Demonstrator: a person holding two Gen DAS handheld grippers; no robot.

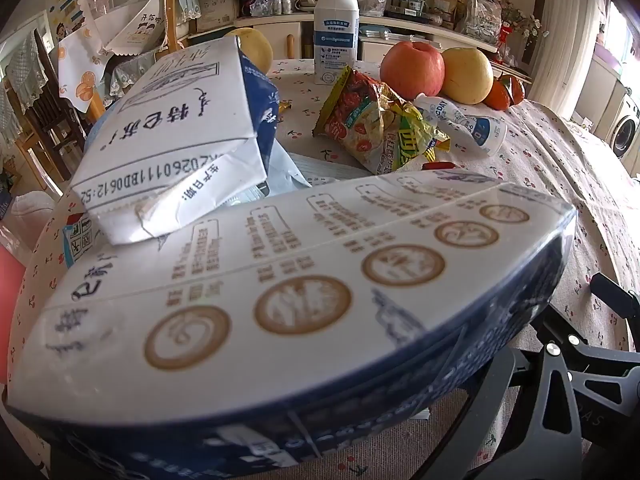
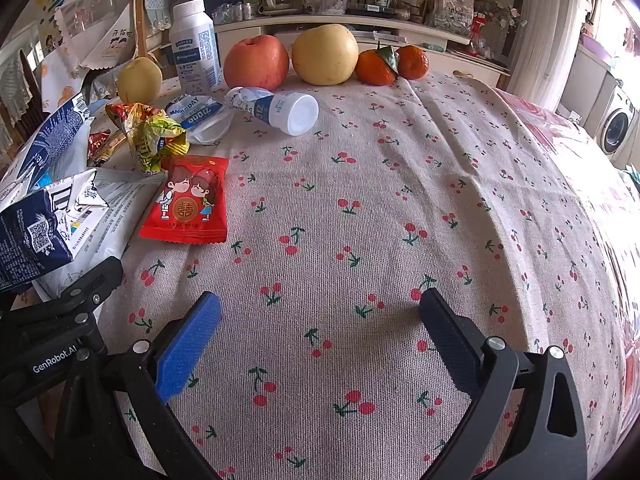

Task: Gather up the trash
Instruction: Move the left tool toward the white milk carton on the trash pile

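Cherry-print tablecloth point(image 2: 360, 200): a light, crushable milk carton point(image 1: 280, 300) is apparently held by the left gripper point(image 1: 520, 400), best taken across its flat sides; the right gripper point(image 2: 320, 340) is spread empty.

Daylight pours in from my right, where the window point(image 1: 624, 32) blows out to white in both views. The cloth point(image 2: 360, 200) is evenly lit, with soft shadows under my right tongs point(image 2: 320, 304). The carton point(image 1: 280, 300) fills the left view, too close, its print blurred. Fisheye bends everything hard at the edges, and the corners go black.
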